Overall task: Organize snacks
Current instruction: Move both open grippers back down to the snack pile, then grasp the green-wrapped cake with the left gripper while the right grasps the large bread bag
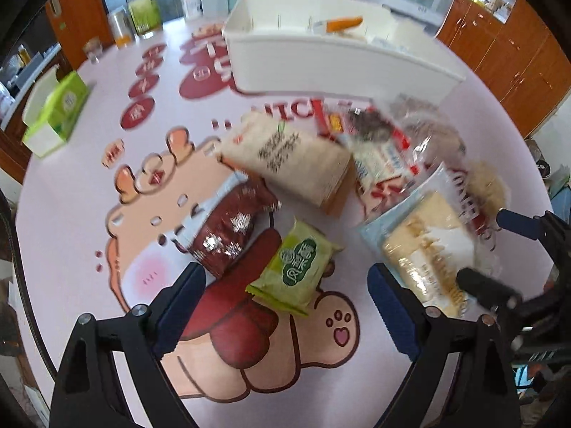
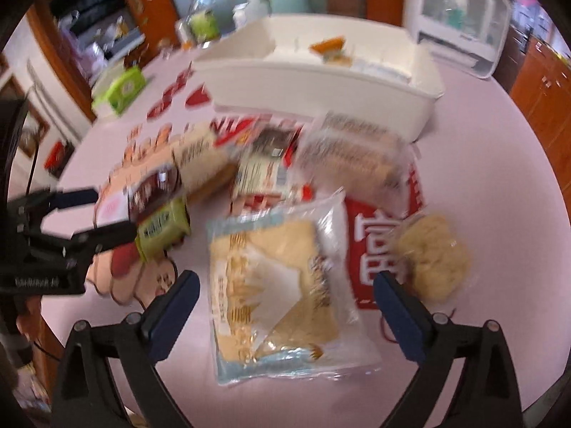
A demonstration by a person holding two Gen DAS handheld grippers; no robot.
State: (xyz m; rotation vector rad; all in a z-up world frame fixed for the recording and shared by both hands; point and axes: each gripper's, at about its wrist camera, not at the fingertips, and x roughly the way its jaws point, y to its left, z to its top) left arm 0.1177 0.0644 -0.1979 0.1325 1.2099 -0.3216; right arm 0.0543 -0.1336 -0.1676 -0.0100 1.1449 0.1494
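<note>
Crinkly wrappers worry me: my left gripper (image 1: 285, 306) hangs spread over the green pack (image 1: 298, 273), my right gripper (image 2: 285, 306) spread over the wafer bag (image 2: 282, 299), both packs near the bin (image 1: 321, 60), so slick film could slip or snag neighbours.

Home kitchen, wooden cabinets (image 1: 514, 50), jars (image 1: 142, 7)

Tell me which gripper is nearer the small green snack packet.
Left. The left gripper hangs open right over the small green snack packet, which sits between its fingers. The right gripper hangs open over the large clear-and-blue cracker bag beside it.
</note>
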